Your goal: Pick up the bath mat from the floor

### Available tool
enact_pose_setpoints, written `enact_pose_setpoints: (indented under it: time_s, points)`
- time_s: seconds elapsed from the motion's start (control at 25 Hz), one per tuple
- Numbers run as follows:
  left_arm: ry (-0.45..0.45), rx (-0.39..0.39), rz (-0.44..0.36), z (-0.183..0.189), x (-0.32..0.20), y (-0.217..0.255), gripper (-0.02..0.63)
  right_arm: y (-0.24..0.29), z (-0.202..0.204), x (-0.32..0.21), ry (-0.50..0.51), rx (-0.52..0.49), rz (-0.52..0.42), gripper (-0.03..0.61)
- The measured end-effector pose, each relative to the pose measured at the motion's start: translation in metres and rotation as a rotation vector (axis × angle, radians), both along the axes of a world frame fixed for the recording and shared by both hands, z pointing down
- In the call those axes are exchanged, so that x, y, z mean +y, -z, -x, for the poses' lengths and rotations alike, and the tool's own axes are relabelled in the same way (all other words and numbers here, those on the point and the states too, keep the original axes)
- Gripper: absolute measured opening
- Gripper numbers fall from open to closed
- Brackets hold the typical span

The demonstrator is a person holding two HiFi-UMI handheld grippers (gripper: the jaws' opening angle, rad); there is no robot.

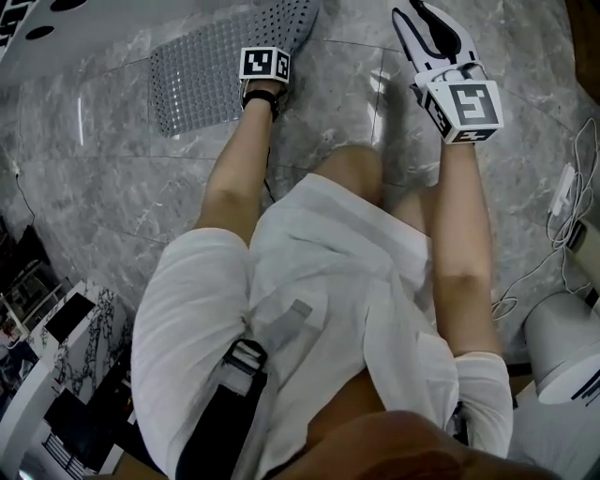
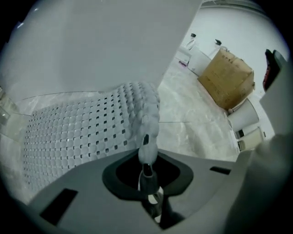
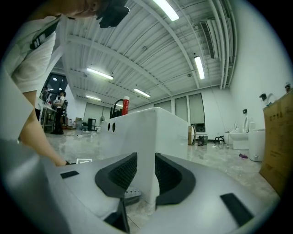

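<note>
The grey perforated bath mat [image 1: 197, 75] lies on the marble floor beside the white bathtub [image 1: 56, 19]. Its right edge is lifted and curled. My left gripper [image 1: 266, 66] is down at that edge. In the left gripper view the jaws [image 2: 146, 157] are shut on the bath mat [image 2: 82, 132], pinching its raised edge, which bulges up in front of them. My right gripper [image 1: 429, 23] hovers over bare floor to the right of the mat. It is open with nothing between its dark pads [image 3: 123, 171], and it faces the bathtub's corner [image 3: 137, 132].
A white round fixture [image 1: 562, 347] and loose white cables [image 1: 562, 216] lie at the right. A marble-patterned shelf [image 1: 84, 328] stands at the lower left. A cardboard box [image 2: 227, 77] sits further back on the floor. The person's legs and white shorts fill the middle of the head view.
</note>
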State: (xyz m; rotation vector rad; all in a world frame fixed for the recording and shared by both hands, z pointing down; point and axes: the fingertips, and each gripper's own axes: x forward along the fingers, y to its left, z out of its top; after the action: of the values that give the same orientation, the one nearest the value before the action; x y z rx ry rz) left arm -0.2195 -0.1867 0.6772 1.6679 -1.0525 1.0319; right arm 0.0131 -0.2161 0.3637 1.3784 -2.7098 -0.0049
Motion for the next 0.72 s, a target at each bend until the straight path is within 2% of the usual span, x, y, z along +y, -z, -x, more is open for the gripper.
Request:
enact_pose_setpoints:
  time_s: [0.16,0.44,0.72]
  points:
    - [-0.031,0.092,-0.020,-0.049,0.005,0.027,0.054,0.008,-0.014,0.000,-0.029,0.001,-0.011,0.137]
    - [-0.219,0.164,-0.078,-0.130,0.007,0.080,0.054,0.021,-0.047,0.000,-0.093,-0.030,-0.015,0.132]
    - [-0.256,0.214,-0.139,-0.189,-0.007,0.121,0.052,0.029,-0.082,0.003,-0.172,-0.006,-0.023,0.127]
